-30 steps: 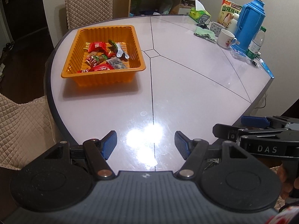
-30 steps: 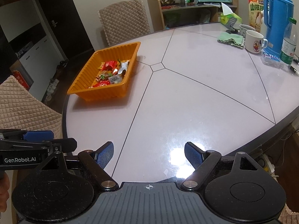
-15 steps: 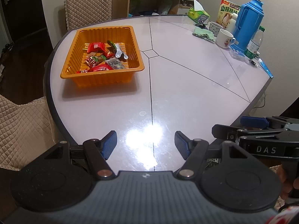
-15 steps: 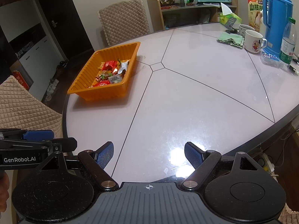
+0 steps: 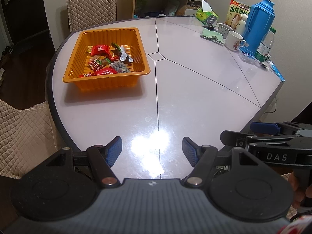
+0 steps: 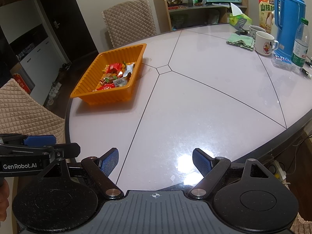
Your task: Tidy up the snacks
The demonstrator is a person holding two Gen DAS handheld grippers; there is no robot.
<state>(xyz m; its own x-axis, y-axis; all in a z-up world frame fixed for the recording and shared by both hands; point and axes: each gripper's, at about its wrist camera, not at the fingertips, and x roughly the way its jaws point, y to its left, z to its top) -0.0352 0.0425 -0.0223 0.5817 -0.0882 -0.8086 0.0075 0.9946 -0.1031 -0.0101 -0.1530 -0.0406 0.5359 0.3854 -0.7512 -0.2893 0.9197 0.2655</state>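
Left gripper point(image 5: 152, 151) jaws apart, nothing between | right gripper point(image 6: 155, 162) jaws apart, nothing between | ribbed orange plastic tray point(image 5: 109, 81) held wrapped snacks point(image 5: 105, 61), upper left of frame, on pale glossy round table point(image 5: 195, 97)

You can read "DAS" in pale letters on the black side of the right gripper point(image 5: 276, 157) where it pokes into the left wrist view, and "GenRobot.AI" in white on the side of the left gripper point(image 6: 19, 165) in the right wrist view. The yellow box point(image 5: 237, 12) standing behind the mugs carries large green Chinese characters, "山核桃" as far as you can make them out. Print on the snack wrappers and the water bottle's label is too small to read.
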